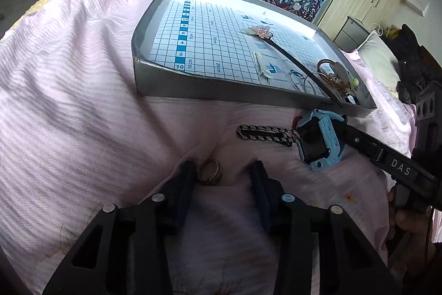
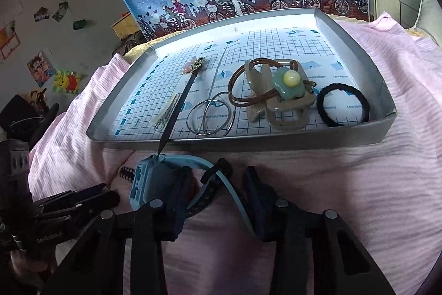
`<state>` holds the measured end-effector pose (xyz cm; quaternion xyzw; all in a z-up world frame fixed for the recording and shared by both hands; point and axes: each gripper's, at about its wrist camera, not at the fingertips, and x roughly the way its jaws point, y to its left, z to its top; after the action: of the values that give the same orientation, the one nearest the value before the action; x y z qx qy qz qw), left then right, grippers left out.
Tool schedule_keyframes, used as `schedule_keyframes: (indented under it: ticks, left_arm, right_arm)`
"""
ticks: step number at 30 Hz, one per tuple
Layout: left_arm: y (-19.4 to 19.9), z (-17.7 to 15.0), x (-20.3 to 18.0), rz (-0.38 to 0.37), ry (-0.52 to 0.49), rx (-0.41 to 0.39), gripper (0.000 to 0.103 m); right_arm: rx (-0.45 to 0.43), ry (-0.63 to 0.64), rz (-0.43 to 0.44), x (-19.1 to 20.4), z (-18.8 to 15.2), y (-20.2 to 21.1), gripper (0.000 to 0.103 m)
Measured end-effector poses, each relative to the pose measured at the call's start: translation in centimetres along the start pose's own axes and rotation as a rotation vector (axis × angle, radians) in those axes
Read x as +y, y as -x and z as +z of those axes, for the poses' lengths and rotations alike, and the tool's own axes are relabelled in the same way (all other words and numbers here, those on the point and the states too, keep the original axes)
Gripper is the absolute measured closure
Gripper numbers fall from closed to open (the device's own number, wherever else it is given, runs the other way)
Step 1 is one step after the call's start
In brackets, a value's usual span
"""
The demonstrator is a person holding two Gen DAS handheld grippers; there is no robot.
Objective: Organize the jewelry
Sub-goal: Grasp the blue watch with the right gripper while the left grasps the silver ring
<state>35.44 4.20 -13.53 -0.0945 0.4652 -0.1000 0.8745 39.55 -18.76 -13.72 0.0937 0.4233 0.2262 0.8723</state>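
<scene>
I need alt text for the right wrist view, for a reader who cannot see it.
The open right gripper straddles a blue watch lying on pink bedding. Behind it, a grey tray holds a hair claw, a black hair tie, wire hoops and a hair stick.

I see the tray [image 2: 382, 101] across mid-frame on the bedspread [image 2: 359, 184]. In it, left to right: clip [image 2: 165, 112], hair stick [image 2: 181, 98], hoops [image 2: 210, 116], claw clip [image 2: 279, 96], hair tie [image 2: 342, 104]. Below the tray's lower left edge lies the watch [image 2: 150, 179]; the ring [image 1: 210, 171] sits lower centre in the left view.
</scene>
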Motion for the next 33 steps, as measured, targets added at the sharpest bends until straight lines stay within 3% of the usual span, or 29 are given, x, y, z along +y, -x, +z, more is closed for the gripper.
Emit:
schedule_keyframes:
  ticks: [7, 9, 21, 28, 33]
  left_arm:
    - [0.4, -0.6, -0.5, -0.007, -0.005, -0.015, 0.089]
    - [0.8, -0.9, -0.8, -0.003, -0.015, -0.03, 0.094]
    - [4.3, -2.2, -3.4, -0.01, -0.055, -0.16, 0.095]
    - [5.5, -0.3, -5.8, -0.039, -0.065, -0.187, 0.095]
    - [5.2, 2.4, -7.1, -0.039, -0.061, -0.198, 0.095]
  right_arm:
    - [0.004, 0.003, 0.02, 0.3, -0.3, 0.2, 0.087]
    - [0.005, -0.004, 0.029, 0.4, -0.5, 0.5, 0.088]
    - [-0.075, -0.046, 0.089, 0.7, -1.1, 4.6, 0.089]
    - [-0.177, -0.082, 0.113, 0.3, 0.0, 7.2, 0.089]
    - [-0.263, -0.114, 0.072, -1.1, 1.9, 8.4, 0.089]
